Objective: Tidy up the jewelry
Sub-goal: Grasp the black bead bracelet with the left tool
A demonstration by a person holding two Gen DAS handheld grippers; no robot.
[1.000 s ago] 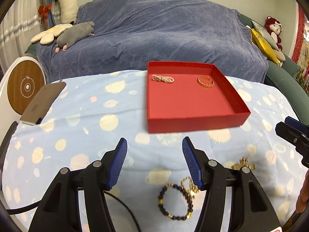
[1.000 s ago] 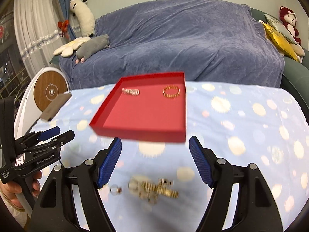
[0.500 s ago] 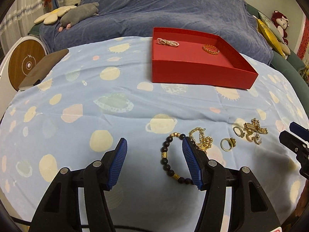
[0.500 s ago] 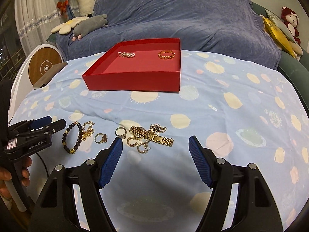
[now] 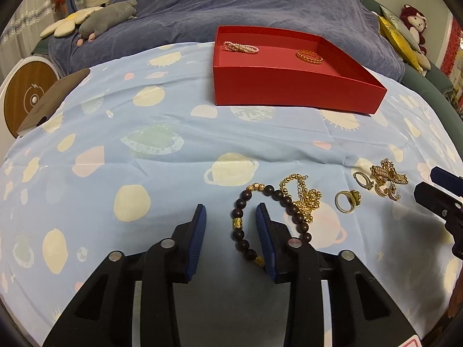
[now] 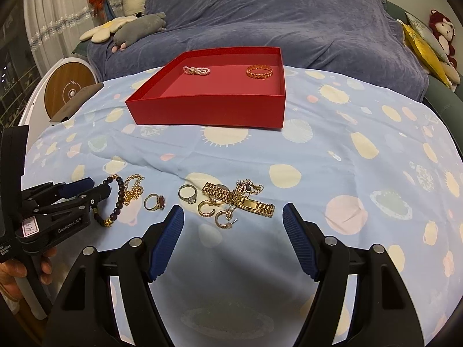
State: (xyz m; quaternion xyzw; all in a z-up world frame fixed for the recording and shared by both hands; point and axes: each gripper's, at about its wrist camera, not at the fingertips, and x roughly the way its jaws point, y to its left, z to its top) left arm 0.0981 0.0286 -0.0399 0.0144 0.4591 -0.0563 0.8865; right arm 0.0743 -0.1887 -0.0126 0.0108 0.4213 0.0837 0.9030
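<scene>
A red tray (image 5: pixel 289 86) (image 6: pixel 208 107) holds a pearl bracelet (image 5: pixel 240 47) (image 6: pixel 196 70) and a gold bangle (image 5: pixel 309 56) (image 6: pixel 259 72). My left gripper (image 5: pixel 231 214) (image 6: pixel 95 188) is low over the cloth, jaws partly closed around the left side of a dark bead bracelet (image 5: pixel 241 222) (image 6: pixel 118 199). A gold chain (image 5: pixel 305 196) (image 6: pixel 133 189) lies beside it. My right gripper (image 6: pixel 233 217) is open above a gold watch (image 6: pixel 240 199), hoop earrings (image 6: pixel 215 214) and two rings (image 6: pixel 154 202) (image 6: pixel 188 193).
The table wears a light blue spotted cloth (image 6: pixel 361 159). A brown notebook (image 5: pixel 49 104) lies at its left edge beside a round white-and-wood device (image 5: pixel 26 92). A blue-covered sofa (image 6: pixel 275 23) with plush toys stands behind.
Both grippers have dropped lower and pulled back toward the loose jewelry. The left jaws have narrowed around the bead bracelet's left side.
</scene>
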